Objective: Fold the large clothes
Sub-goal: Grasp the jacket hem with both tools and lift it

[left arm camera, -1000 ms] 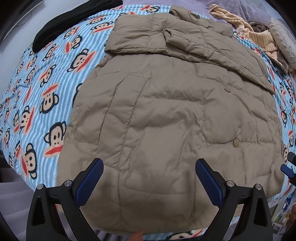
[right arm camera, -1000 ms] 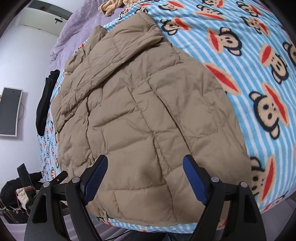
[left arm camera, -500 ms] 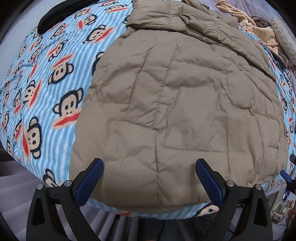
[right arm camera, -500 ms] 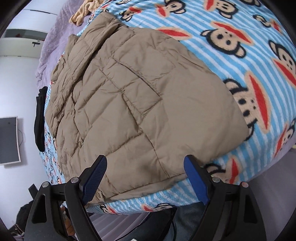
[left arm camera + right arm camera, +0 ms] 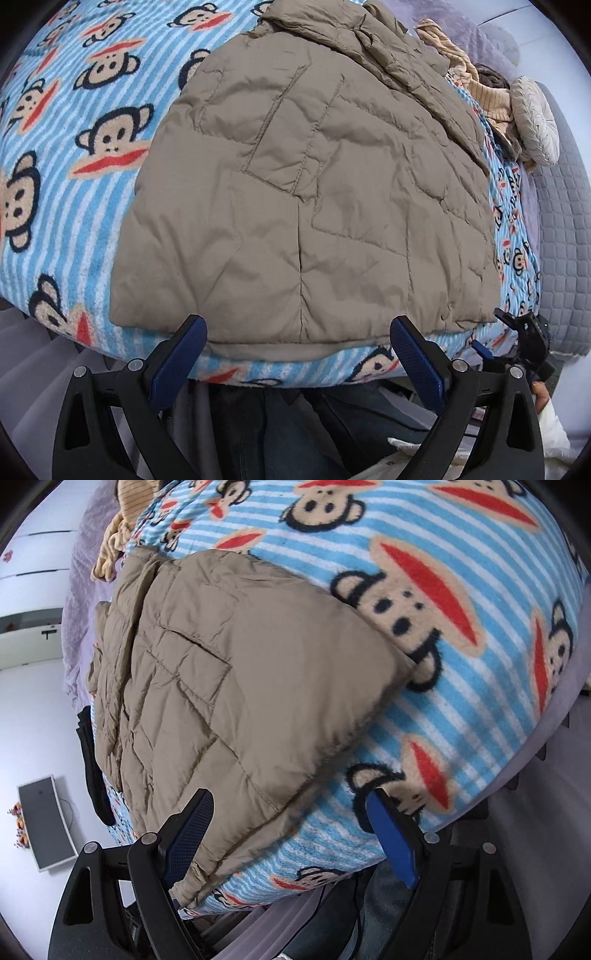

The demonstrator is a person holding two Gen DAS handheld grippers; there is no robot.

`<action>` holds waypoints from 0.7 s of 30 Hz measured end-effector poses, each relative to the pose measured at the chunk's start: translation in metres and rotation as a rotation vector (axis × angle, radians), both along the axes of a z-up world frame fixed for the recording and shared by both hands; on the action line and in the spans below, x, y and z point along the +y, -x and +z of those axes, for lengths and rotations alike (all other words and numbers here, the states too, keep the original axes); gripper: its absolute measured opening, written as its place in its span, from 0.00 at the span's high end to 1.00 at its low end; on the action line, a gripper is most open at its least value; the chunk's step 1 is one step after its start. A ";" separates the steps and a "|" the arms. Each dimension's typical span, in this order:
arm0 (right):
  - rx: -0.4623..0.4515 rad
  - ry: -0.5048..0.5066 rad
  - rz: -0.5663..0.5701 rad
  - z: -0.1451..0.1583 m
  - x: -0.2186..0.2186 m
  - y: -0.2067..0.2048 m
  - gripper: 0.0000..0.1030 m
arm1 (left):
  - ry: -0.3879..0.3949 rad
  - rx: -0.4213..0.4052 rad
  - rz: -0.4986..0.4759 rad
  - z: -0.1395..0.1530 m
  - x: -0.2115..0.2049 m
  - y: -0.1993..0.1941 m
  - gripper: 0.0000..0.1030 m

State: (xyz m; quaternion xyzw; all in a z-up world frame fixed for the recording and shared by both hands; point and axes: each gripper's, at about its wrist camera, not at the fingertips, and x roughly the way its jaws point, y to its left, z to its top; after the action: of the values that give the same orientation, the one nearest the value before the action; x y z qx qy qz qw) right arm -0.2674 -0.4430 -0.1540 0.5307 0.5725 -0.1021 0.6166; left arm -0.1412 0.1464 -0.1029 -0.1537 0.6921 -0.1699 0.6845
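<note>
A tan quilted puffer jacket (image 5: 314,192) lies spread flat on a blue striped monkey-print blanket (image 5: 85,155), its hem along the bed's near edge. My left gripper (image 5: 297,343) hangs open just above that hem, nothing between its blue pads. The right wrist view shows the same jacket (image 5: 236,686) with its near right corner at the blanket (image 5: 461,709) edge. My right gripper (image 5: 291,819) is open, its jaws straddling that corner without pressing it. The right gripper (image 5: 517,332) also shows at the lower right of the left wrist view.
A beige knit garment (image 5: 476,85) and a round cream cushion (image 5: 535,122) lie at the far right of the bed. A black garment (image 5: 94,771) hangs off the bed's far side. A monitor (image 5: 44,823) stands on the floor. A person's legs (image 5: 280,435) are below the bed edge.
Both grippers drew back from over the jacket's body to its near hem at the bed edge and tilted further down. The right one rolled and now sits at the jacket's right corner.
</note>
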 end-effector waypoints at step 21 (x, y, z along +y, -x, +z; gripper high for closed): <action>-0.113 -0.172 -0.068 -0.024 0.005 -0.028 0.15 | 0.168 0.080 0.170 -0.037 -0.020 -0.009 0.09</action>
State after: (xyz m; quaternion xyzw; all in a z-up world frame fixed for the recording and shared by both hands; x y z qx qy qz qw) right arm -0.2398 -0.4383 -0.1782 0.6058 0.5250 -0.0433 0.5962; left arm -0.1320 0.1268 -0.1398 -0.2753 0.6865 -0.1621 0.6532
